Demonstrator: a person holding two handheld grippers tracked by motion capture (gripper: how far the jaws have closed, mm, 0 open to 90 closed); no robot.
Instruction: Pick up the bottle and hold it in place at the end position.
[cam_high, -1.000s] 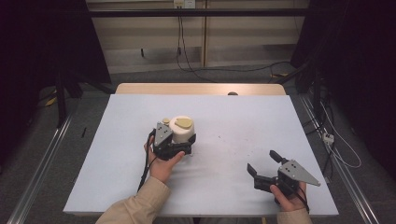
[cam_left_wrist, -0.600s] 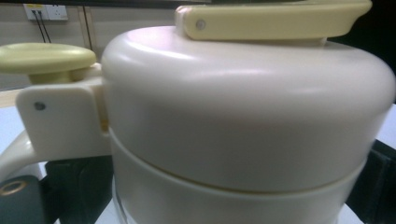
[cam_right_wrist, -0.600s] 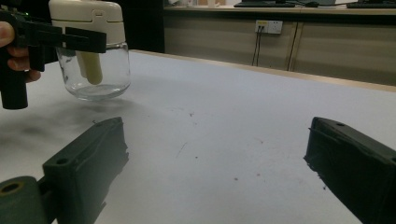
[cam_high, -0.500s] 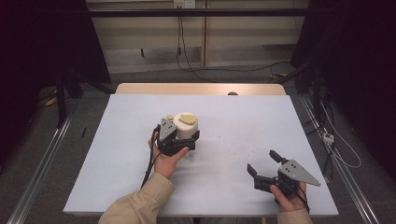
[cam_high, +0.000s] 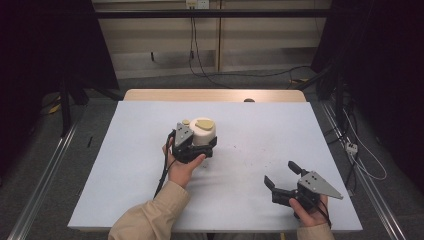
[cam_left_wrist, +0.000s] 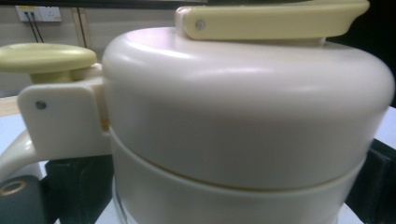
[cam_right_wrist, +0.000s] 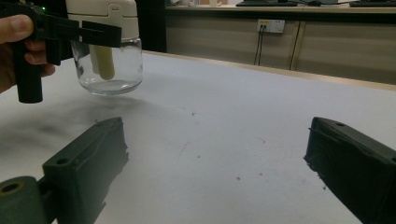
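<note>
The left tongs (cam_high: 196, 148) are clamped around the cream-lidded glass jar (cam_high: 202, 131), holding it lifted just above the pale surface (cam_high: 260, 135) near its middle; the right gripper view shows its glass base (cam_right_wrist: 109, 70) clear of the top. The right tongs (cam_high: 283, 175) rest wide open and empty, well apart near the front right edge

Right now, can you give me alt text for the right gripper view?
The left tool grips a cream-lidded glass jar raised just off the white table, upper left. The right tool stands open near the camera, with nothing between its black jaws.
</note>
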